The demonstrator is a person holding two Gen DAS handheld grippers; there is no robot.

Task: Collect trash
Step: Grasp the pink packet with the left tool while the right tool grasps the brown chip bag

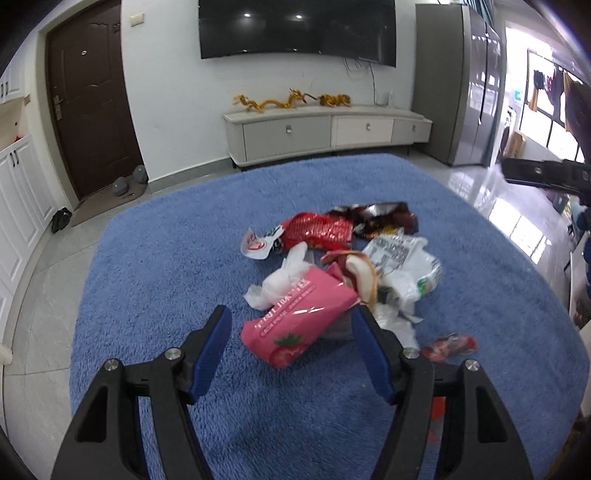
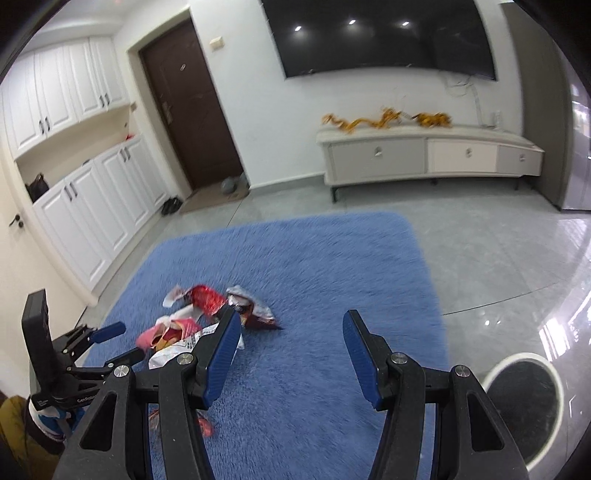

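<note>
One blue rug (image 1: 155,258) on a grey tiled floor (image 2: 498,258), with one pile of trash near its middle. Pile in the left wrist view, counted: one pink wrapper (image 1: 299,317) with a strawberry print, nearest the camera; one white plastic bag (image 1: 280,280) crumpled just behind it; one red foil wrapper (image 1: 317,230) further back with a white torn end at its left; one dark brown foil wrapper (image 1: 384,218) touching the red one on the right; one white printed plastic bag (image 1: 406,266) to the right; one orange-and-tan scrap (image 1: 354,273) between pink wrapper and printed bag, type unclear. One small red wrapper (image 1: 448,345) lies apart from the pile, near the right finger. Left gripper (image 1: 291,350) hangs over the pile's near edge, jaws spread, nothing pinched; the pink wrapper shows between the two blue pads but they don't press on it, and whether the right pad touches it I can't tell. Right gripper (image 2: 288,354) is over bare rug to the right of the pile, jaws spread, empty; its left finger overlaps the pile's edge in view only. One round dark bin (image 2: 524,406) with a white rim sits on the floor at lower right in the right wrist view, just off the rug. Background: one wall TV (image 1: 295,29), one low cabinet (image 1: 325,133) with three drawers, two golden ornaments (image 1: 291,101) on top, one brown door (image 1: 85,110), white cupboards (image 2: 74,147) at the left.
</note>
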